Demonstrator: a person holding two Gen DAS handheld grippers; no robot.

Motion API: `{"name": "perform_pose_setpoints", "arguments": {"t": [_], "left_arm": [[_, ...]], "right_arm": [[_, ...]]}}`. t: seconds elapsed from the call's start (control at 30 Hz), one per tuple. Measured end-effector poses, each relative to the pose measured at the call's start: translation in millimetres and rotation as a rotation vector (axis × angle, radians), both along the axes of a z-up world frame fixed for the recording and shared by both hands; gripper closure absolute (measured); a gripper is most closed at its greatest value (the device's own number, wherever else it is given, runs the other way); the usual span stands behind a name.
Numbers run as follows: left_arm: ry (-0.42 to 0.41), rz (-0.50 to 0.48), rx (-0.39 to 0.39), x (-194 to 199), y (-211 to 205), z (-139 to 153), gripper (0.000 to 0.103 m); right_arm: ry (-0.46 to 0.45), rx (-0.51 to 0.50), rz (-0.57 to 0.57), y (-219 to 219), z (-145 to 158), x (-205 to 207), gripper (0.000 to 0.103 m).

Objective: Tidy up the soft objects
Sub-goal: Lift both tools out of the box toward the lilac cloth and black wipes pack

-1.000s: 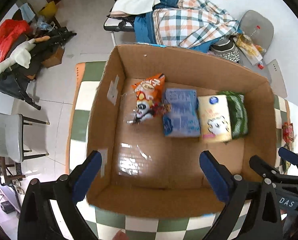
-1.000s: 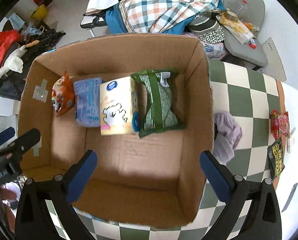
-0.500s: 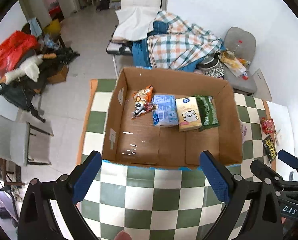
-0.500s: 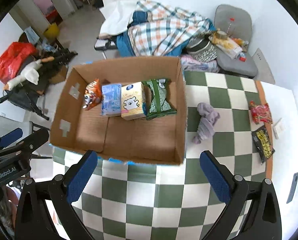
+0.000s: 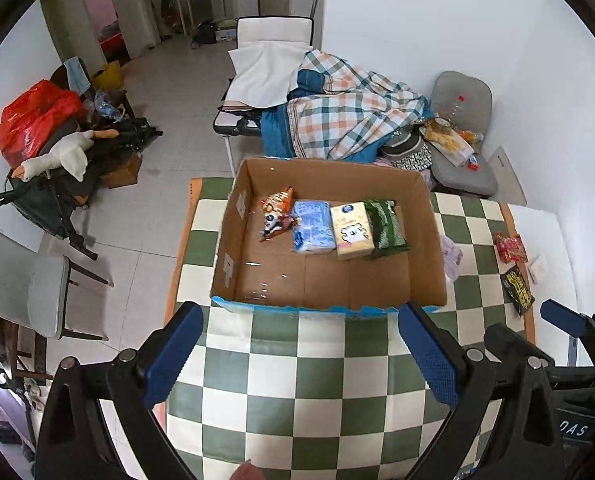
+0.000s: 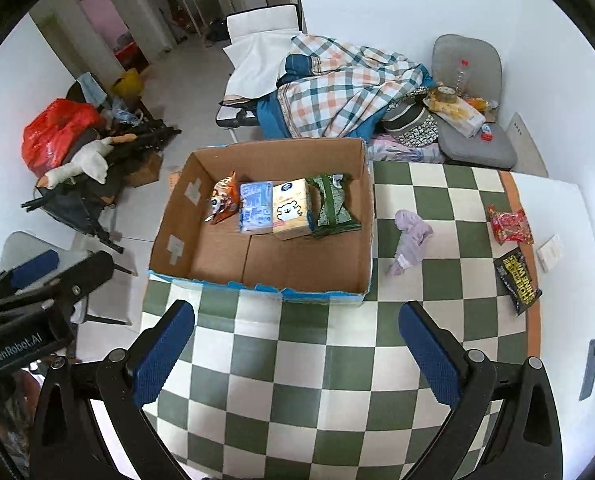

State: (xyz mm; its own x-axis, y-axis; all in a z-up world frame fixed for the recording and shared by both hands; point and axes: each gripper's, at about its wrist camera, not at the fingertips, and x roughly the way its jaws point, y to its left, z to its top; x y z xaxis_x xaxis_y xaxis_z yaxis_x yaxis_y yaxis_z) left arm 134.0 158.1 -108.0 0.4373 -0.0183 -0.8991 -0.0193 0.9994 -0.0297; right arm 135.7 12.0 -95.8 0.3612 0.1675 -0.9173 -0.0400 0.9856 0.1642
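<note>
A cardboard box stands on the green-and-white checked table. In a row at its far side lie an orange snack bag, a blue tissue pack, a yellow tissue pack and a green pack. A lilac cloth lies right of the box. My left gripper and right gripper are both open and empty, high above the table's near part.
A red snack pack, a black-and-yellow pack and a small white item lie at the table's right. A plaid blanket pile, grey chair and floor clutter lie beyond.
Both grippers have pulled back and up from over the box; the whole box and table now show. Both stay open and empty.
</note>
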Motion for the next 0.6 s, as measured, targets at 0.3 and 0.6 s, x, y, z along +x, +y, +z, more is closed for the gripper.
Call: {"name": "perform_pose_setpoints", "arguments": {"t": [0.3, 0.6], "left_arm": [[0.025, -0.217, 0.065, 39, -111, -4, 0.003], [0.189, -0.567, 0.287, 134, -284, -87, 0.003]], "right_arm": [[0.047, 0.011, -0.106, -92, -12, 6, 0.0], [0.182, -0.096, -0.291, -266, -75, 29, 0.0]]}}
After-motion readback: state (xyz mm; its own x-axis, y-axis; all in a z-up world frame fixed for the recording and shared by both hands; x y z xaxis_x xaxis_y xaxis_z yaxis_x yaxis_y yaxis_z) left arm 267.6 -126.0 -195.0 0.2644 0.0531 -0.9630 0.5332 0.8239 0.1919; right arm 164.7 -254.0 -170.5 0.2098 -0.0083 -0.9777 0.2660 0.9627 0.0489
